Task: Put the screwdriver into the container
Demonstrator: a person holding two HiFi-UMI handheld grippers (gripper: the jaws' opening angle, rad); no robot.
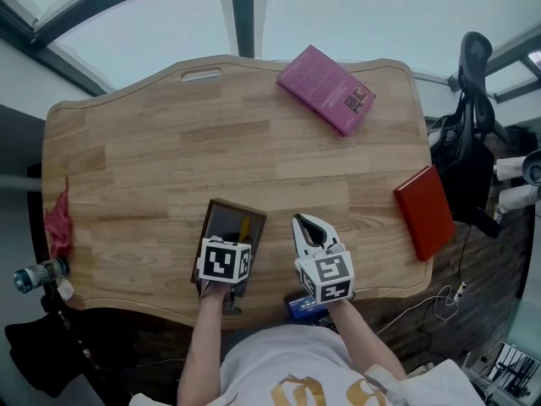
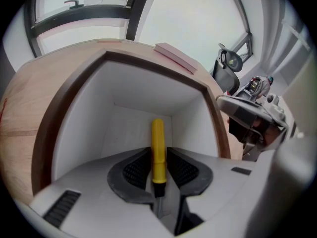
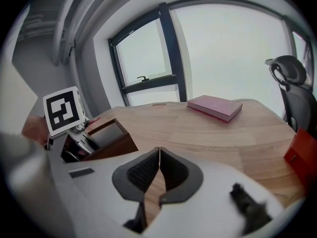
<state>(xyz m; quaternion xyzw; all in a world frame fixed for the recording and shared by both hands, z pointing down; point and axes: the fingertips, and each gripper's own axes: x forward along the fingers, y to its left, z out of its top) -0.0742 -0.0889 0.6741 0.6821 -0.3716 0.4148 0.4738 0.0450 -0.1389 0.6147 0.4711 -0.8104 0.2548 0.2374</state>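
**Screwdriver held over the box, handle first**

My left tool (image 2: 158,168) is clamped on the screwdriver (image 2: 157,148). The ribbed pads pinch the lower end of its yellow handle, just above the dark collar. The metal shaft points back toward me. The handle reaches forward into the container (image 2: 64,108), a brown box with white inner walls that sits at the near edge of the worktop (image 1: 169,142), about midway along it. I cannot tell whether the handle's tip touches the box floor.

My right tool (image 3: 159,170) has its jaws together on nothing and hangs just beside the box, on its right.

I judge the screwdriver to be light and stiff, with a smooth plastic handle that could slip or swivel between the pads. The grip near the collar suits it. Most of the handle hangs forward, so it may tip as I let go.
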